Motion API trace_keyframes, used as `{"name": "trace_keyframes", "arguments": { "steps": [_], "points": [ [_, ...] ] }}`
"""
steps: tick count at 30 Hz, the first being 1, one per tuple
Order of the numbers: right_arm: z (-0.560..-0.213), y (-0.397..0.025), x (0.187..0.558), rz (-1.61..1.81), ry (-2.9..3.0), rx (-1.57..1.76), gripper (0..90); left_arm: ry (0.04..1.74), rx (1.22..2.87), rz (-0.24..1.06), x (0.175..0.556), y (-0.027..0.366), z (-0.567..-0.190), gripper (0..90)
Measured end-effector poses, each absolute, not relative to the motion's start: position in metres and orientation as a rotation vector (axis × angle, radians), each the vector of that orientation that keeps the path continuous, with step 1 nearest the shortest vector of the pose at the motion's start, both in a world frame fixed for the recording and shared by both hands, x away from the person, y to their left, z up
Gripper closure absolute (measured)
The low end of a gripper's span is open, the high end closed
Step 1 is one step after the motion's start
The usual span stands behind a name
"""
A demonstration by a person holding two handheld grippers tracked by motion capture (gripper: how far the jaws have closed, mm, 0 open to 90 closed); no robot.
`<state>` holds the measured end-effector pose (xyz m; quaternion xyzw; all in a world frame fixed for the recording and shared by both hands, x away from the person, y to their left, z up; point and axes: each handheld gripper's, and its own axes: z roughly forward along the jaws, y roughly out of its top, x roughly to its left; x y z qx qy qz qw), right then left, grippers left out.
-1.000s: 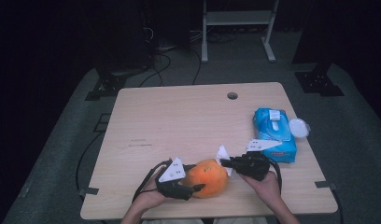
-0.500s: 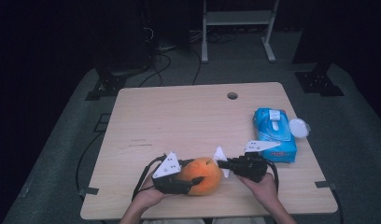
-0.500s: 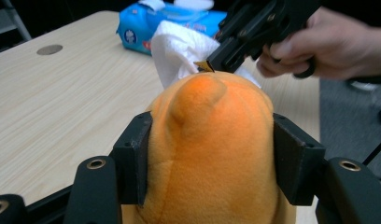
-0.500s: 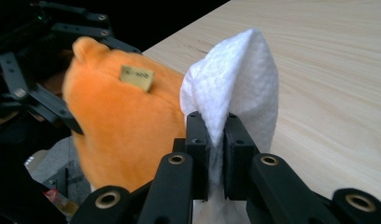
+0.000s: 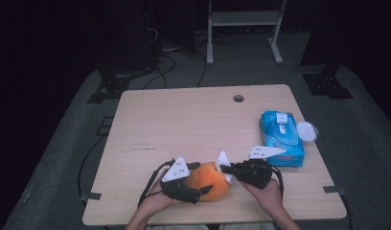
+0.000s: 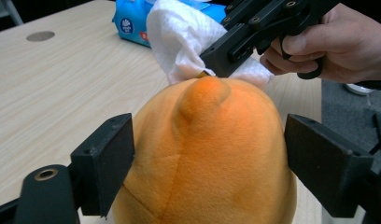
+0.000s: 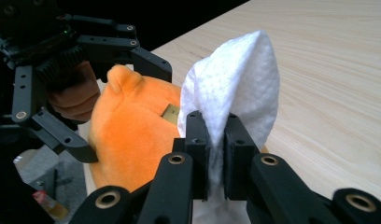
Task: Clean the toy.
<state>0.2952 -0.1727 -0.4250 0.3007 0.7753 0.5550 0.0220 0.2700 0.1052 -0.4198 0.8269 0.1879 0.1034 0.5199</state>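
left hand-held gripper (image 6: 202, 163) clamps orange plush (image 6: 207, 154), nub toward right | right hand-held gripper (image 7: 216, 154) pinches upright wipe (image 7: 235, 84)

A pale rectangular wooden counter (image 5: 184, 124) is set on grey carpeted floor (image 5: 64, 158). Beyond the tools, a white metal shelf frame (image 5: 241, 21) and black cables (image 5: 177, 60) are seen in darkness.

The orange plush toy (image 6: 207, 158) is soft, short-napped cloth, matt, with stitched seams. The white wipe (image 7: 235, 88) is dimpled, fibrous paper-like cloth. The wipes pack (image 5: 282, 139) near the table's right edge is glossy blue plastic film. The table (image 5: 184, 120) is pale wood-grain laminate, smooth and matt.
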Motion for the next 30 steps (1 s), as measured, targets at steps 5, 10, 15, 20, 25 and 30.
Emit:
{"name": "trace_keyframes", "arguments": {
  "steps": [5, 10, 15, 20, 25, 30],
  "points": [
    [-0.414, -0.169, 0.289, 1.731, 2.381, 0.892, 81.9, 0.433, 1.985, 0.270, 0.268, 0.106, -0.420, 31.3],
    [-0.384, -0.161, 0.272, 1.844, 2.338, 0.734, 81.9, 0.482, 1.922, 0.310, 0.265, 0.107, -0.405, 38.4],
    [-0.407, -0.159, 0.280, 1.740, 2.376, 0.836, 81.9, 0.494, 1.953, 0.298, 0.267, 0.107, -0.410, 31.7],
    [-0.433, -0.166, 0.293, 1.661, 2.404, 0.954, 81.9, 0.526, 1.910, 0.270, 0.272, 0.117, -0.409, 18.1],
    [-0.425, -0.165, 0.291, 1.745, 2.377, 0.948, 81.8, 0.490, 1.927, 0.290, 0.271, 0.114, -0.415, 30.6],
    [-0.407, -0.156, 0.280, 1.757, 2.349, 0.843, 81.8, 0.457, 1.958, 0.335, 0.266, 0.099, -0.412, 25.1]
  ]
}}
